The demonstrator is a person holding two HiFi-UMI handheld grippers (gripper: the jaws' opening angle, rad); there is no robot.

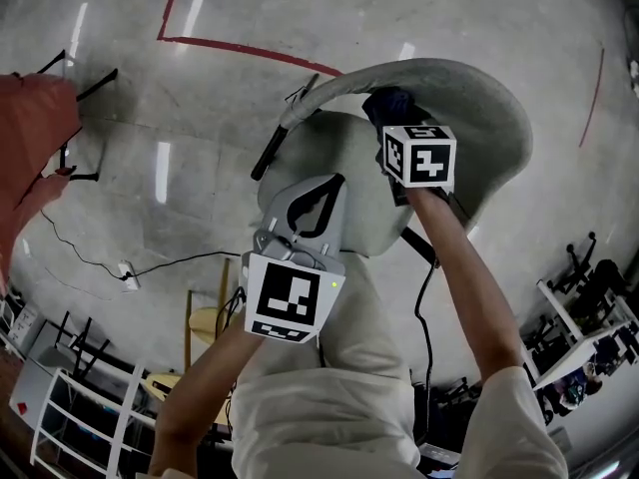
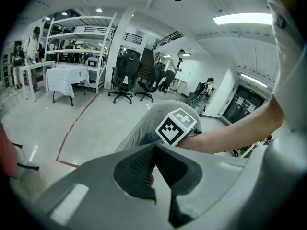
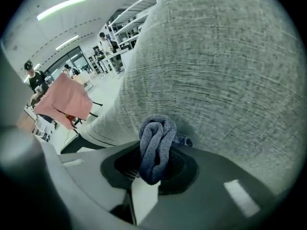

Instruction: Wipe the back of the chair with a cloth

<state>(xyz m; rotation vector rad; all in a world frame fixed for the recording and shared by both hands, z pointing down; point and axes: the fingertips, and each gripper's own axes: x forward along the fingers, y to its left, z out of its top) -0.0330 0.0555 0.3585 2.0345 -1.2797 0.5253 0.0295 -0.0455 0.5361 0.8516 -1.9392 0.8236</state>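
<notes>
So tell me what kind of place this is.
Probably an open office or lab workspace: office chairs, metal shelving and a draped table stand on a polished floor marked with red tape.

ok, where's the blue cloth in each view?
Head view: cloth upper centre, just above a marker cube, against the chair back.
Left gripper view: cloth only a blue sliver at centre, left of that cube.
Right gripper view: cloth centre, bunched in the right gripper.
Shared landmark: the grey chair back.
</notes>
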